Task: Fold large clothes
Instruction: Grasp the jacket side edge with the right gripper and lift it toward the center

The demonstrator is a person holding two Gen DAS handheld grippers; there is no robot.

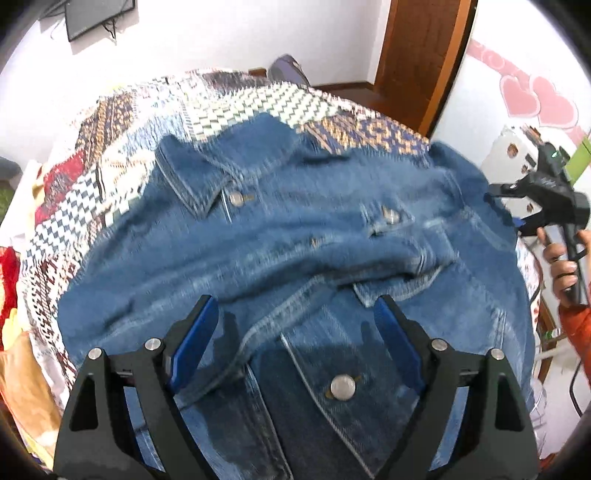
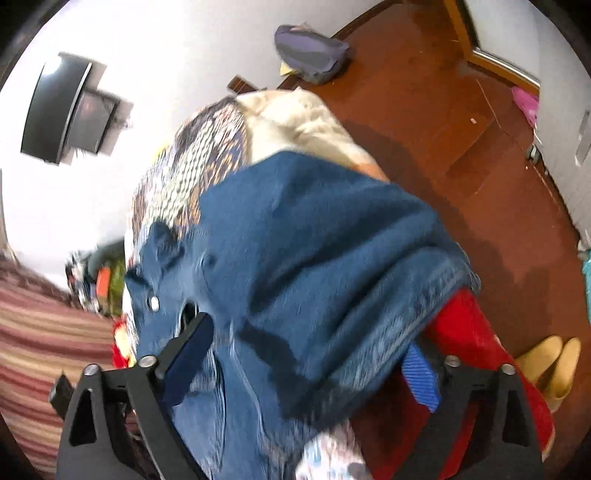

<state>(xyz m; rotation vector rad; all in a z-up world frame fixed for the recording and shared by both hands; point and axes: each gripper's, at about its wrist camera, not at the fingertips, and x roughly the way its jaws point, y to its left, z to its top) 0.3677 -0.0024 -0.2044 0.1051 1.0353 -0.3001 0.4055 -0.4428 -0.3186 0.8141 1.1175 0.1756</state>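
A blue denim jacket (image 1: 295, 229) lies front up on a bed with a patterned quilt (image 1: 122, 155), its collar (image 1: 184, 173) toward the far left. My left gripper (image 1: 295, 306) hovers open over the near part of the jacket, with a metal button (image 1: 342, 387) showing between its fingers and nothing held. At the jacket's right edge, a person's hand (image 1: 561, 266) holds my right gripper (image 1: 498, 195). In the right wrist view the right gripper (image 2: 308, 332) stands wide, and the blurred jacket (image 2: 314, 240) edge lies between its fingers without visible pinching.
The bed's right side drops to a wooden floor (image 2: 424, 110) with a purple bag (image 2: 310, 51) and yellow slippers (image 2: 554, 365). Red cloth (image 2: 469, 339) hangs below the jacket's edge. A wooden door (image 1: 417, 55) and a wall screen (image 1: 96, 14) stand beyond the bed.
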